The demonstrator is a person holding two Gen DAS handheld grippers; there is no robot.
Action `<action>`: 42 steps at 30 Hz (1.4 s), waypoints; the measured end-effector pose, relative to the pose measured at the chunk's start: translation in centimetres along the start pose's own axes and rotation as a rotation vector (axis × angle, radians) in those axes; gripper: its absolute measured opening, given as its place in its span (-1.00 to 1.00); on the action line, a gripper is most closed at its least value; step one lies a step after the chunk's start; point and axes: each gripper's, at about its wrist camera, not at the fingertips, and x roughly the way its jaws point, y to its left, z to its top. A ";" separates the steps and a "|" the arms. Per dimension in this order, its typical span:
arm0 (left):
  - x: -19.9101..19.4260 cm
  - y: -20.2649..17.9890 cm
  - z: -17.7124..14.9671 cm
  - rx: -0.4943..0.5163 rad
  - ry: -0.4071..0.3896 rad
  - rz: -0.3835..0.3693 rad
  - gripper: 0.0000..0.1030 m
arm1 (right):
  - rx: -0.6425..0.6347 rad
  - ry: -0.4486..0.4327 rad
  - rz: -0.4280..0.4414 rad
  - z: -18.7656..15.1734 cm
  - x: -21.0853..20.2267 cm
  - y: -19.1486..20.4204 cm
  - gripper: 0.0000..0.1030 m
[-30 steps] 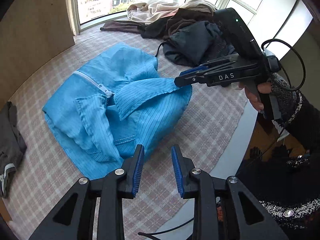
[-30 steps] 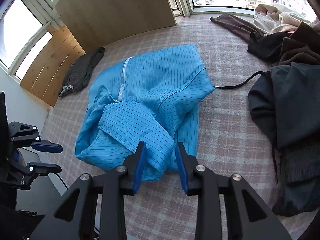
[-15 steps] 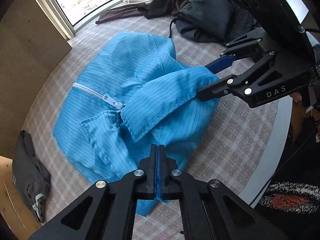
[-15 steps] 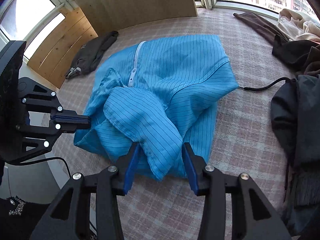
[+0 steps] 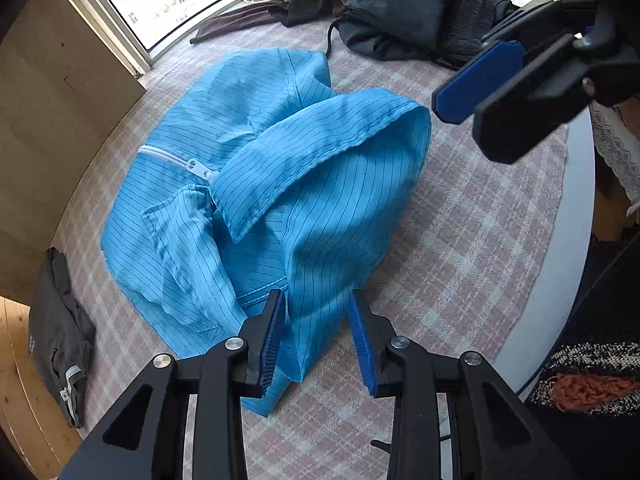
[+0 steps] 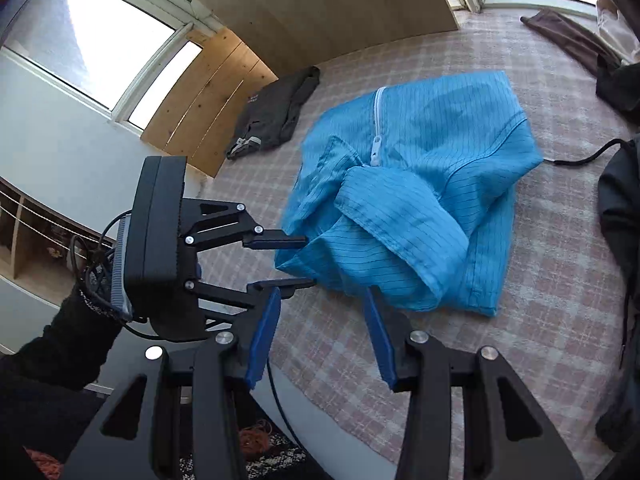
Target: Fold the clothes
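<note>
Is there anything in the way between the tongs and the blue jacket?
No, nothing visible blocks them. The left tongs are open with the blue jacket's near edge already between their fingers. The right tongs are open just short of it, with only checked cloth between.

Pink-and-white checked cloth-covered table [image 5: 472, 240]: crumpled blue pinstriped zip jacket [image 5: 280, 184] mid-surface; folded dark grey garment [image 5: 60, 336] near left edge; heap of dark clothes [image 5: 400, 12] at far edge.
</note>
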 end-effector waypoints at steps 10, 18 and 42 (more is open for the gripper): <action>-4.2 2.3 -0.1 -0.054 -0.108 0.041 -0.93 | -0.030 -0.084 -0.331 2.4 2.2 -2.4 -0.17; -1.4 -0.8 -1.4 0.025 -0.088 0.076 -0.94 | -0.184 -0.010 -0.344 0.3 0.4 0.5 -0.17; -4.3 6.6 -5.4 -0.497 -0.046 -0.113 -0.64 | -0.015 0.131 -0.192 2.6 3.9 2.0 -0.12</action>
